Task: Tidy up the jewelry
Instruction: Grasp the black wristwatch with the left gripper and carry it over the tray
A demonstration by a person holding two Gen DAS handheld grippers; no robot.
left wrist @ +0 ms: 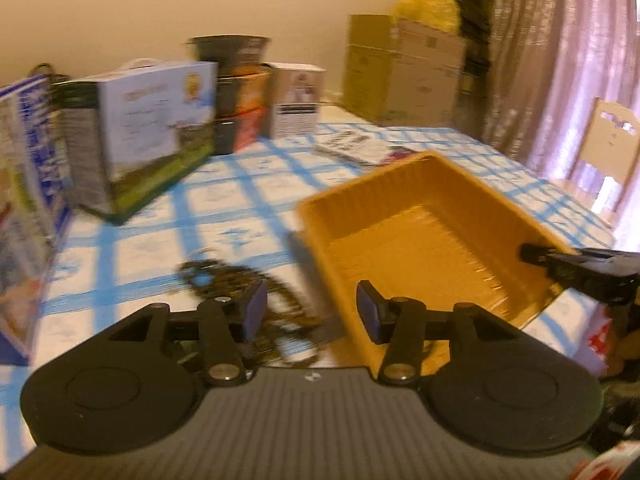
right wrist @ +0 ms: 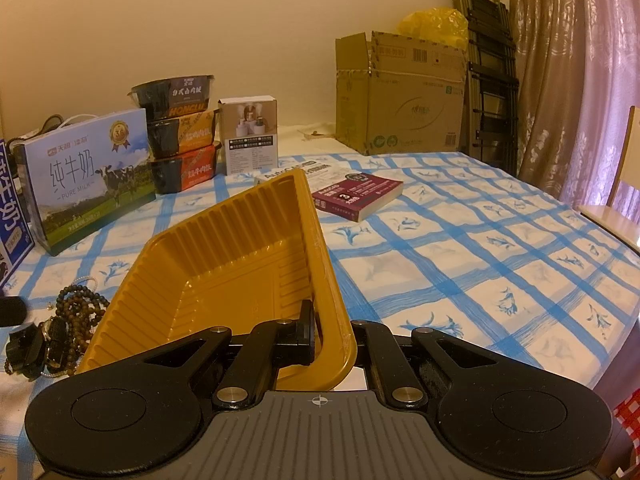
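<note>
A: Two grippers. Right gripper (right wrist: pixel 334 338) fingers pinching the yellow tray (right wrist: pixel 224 276) rim, near corner.
B: Left gripper (left wrist: pixel 312 312) fingers spread, empty. Bead jewelry (left wrist: pixel 240 292) on worktop (right wrist: pixel 460 264), left of the tray.

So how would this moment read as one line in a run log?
left tool: open, empty, above bead jewelry | right tool: shut on yellow tray rim, tilted | tray: empty | jewelry: on tablecloth

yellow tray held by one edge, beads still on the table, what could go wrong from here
1. The right tool pinches only the yellow tray rim, and the tray sits tilted, so it could flex or slip out.
2. Beads dropped in might slide toward the low side.
3. The bead bracelets lie tangled with a watch, so the open left tool may drag several up together.
</note>
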